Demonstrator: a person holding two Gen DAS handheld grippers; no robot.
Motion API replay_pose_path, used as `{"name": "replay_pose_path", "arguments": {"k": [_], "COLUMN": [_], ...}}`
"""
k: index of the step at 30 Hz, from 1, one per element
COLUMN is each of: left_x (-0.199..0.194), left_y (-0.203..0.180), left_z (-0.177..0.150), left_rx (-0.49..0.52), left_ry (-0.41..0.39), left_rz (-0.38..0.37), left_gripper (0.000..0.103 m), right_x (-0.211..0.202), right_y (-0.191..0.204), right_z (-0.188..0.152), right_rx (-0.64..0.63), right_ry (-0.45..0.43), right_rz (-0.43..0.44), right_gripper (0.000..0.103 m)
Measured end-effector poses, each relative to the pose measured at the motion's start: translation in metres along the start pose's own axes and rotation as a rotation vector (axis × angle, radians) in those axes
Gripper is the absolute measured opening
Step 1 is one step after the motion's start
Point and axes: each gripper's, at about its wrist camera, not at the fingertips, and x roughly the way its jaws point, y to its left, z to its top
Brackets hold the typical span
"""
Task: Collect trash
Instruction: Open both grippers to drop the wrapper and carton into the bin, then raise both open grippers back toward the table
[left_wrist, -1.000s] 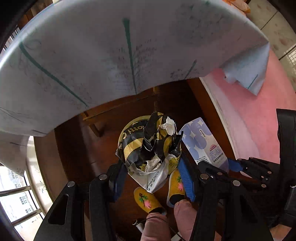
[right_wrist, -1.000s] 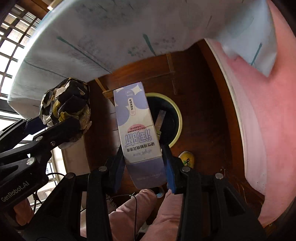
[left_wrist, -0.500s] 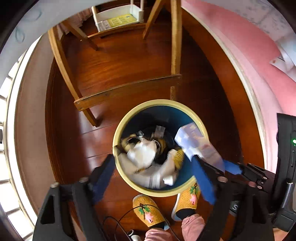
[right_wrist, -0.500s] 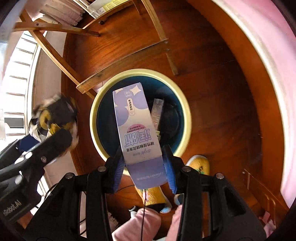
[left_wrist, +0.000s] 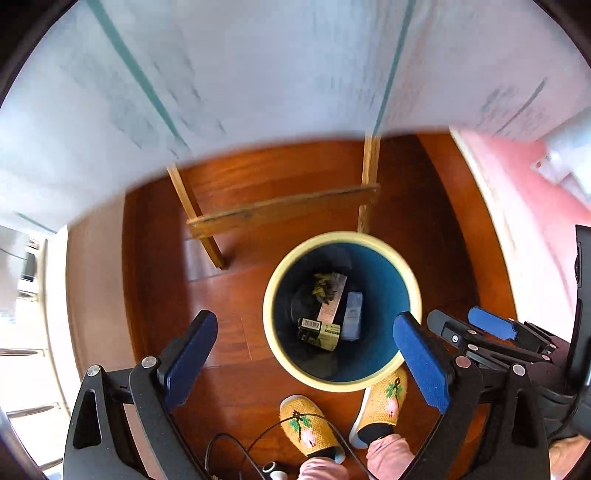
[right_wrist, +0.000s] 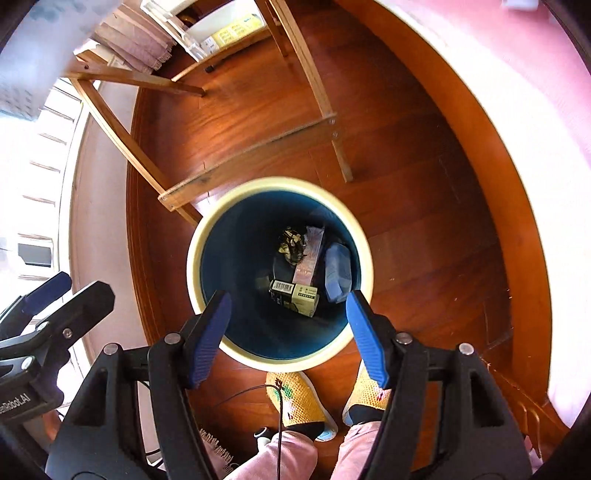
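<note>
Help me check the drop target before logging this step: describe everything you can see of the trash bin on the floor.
The trash bin is a round, open-topped container with a pale cream rim and a dark teal inside, probably plastic. It stands upright on the reddish wooden floor, beside a wooden frame's legs and just ahead of the person's yellow slippers. At its bottom lie a crumpled black-and-yellow wrapper, a pale blue carton, a barcoded box and a pinkish flat packet. No gripper touches it.
</note>
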Motion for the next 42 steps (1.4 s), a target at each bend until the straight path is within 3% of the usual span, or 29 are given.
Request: {"name": "replay_pose_path", "arguments": {"k": [10,23,29,36,42], "left_x": [-0.134,-0.295,-0.357,-0.411,-0.444], "left_y": [0.008,0.026,0.037,0.052,0.068], "left_z": [0.017,0.022,0.034,0.06,0.081], "left_rx": [0.0,0.058,0.066,0.085,0.087], "left_ry": [-0.092,-0.21,-0.322,-0.479,-0.548], "left_rz": [-0.033,-0.067,-0.061,-0.029,0.005], "left_gripper": [0.097,0.097,0.097,0.097,0.097], "right_x": [-0.126,-0.281,-0.341,-0.406,-0.439], "right_y": [0.038,0.104,0.132,0.166,0.199], "right_z": [0.007,-0.017,-0.014,0.006,0.023], "right_rx": [-0.017,-0.134,-0.152,-0.236,-0.284], "right_ry": [-0.054,-0.107,-0.192,-0.353,-0.458], "right_rz": [0.017,0.024,0.026,0.003,-0.007], "right_gripper": [0.063,0.063,0.063,0.063,0.063]}}
